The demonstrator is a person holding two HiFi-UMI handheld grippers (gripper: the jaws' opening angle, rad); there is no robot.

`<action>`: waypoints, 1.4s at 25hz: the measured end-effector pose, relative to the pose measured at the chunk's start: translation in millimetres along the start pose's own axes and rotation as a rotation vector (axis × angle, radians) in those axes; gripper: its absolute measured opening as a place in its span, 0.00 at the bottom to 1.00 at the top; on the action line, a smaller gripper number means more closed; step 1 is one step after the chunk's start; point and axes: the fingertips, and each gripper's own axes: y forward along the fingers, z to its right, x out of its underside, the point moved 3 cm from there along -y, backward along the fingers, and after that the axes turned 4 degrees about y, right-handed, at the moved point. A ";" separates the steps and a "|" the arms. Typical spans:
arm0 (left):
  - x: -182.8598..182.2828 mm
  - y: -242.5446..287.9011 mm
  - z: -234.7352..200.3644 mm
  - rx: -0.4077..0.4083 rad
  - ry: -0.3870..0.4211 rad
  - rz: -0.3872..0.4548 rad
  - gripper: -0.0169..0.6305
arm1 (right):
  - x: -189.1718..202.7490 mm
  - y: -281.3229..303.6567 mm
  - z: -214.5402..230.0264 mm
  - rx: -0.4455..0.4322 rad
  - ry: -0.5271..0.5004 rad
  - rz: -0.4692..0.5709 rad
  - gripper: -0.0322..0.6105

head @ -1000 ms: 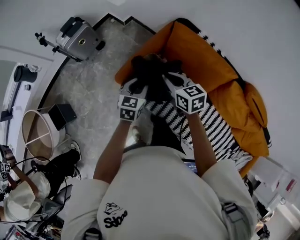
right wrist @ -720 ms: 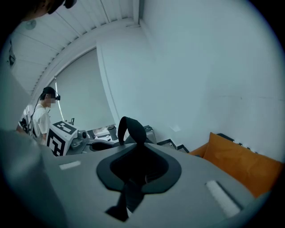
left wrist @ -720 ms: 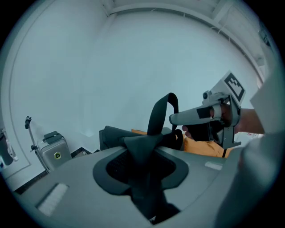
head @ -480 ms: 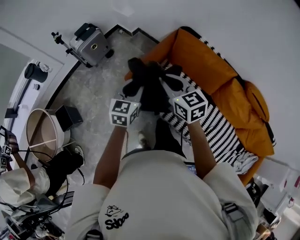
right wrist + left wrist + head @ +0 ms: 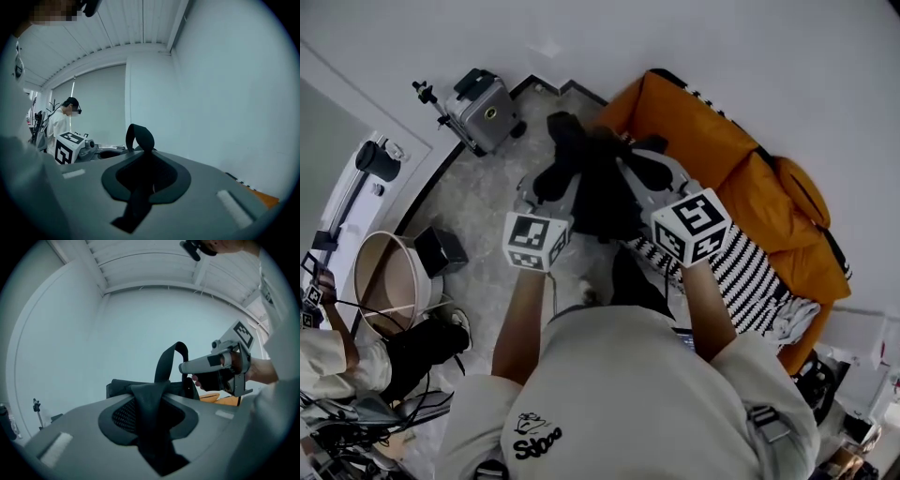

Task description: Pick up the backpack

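Note:
The black backpack [image 5: 592, 184] hangs in the air between my two grippers, above the floor in front of the orange sofa. My left gripper [image 5: 551, 180] is shut on a black shoulder strap [image 5: 151, 414], which fills the gap between its jaws. My right gripper [image 5: 643, 171] is shut on another black strap [image 5: 139, 193]; that strap's loop [image 5: 140, 136] stands up beyond the jaws. In the left gripper view the right gripper [image 5: 188, 367] shows beside the bag's top handle [image 5: 171, 359]. The left gripper's marker cube [image 5: 68, 146] shows in the right gripper view.
The orange sofa [image 5: 712, 141] with a black-and-white striped blanket [image 5: 752, 274] lies to the right. A silver case [image 5: 484, 111] stands by the far wall. A round basket [image 5: 382, 281] and a black box [image 5: 442, 249] sit at the left. Another person [image 5: 62, 123] stands across the room.
Both grippers have risen together, carrying the backpack up and away from the sofa. The bag now hangs farther out over the floor.

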 end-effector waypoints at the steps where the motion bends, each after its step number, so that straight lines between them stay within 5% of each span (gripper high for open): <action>1: -6.9 -5.5 3.9 0.005 0.009 0.015 0.20 | -4.5 -7.3 -5.7 0.001 -0.009 0.009 0.09; 19: -79.8 -74.5 84.6 0.122 0.061 0.162 0.19 | -42.4 -129.1 -79.6 0.073 -0.083 0.102 0.09; 35: -102.2 -89.3 108.5 0.172 0.103 0.144 0.19 | -49.3 -161.9 -92.9 0.109 -0.114 0.136 0.09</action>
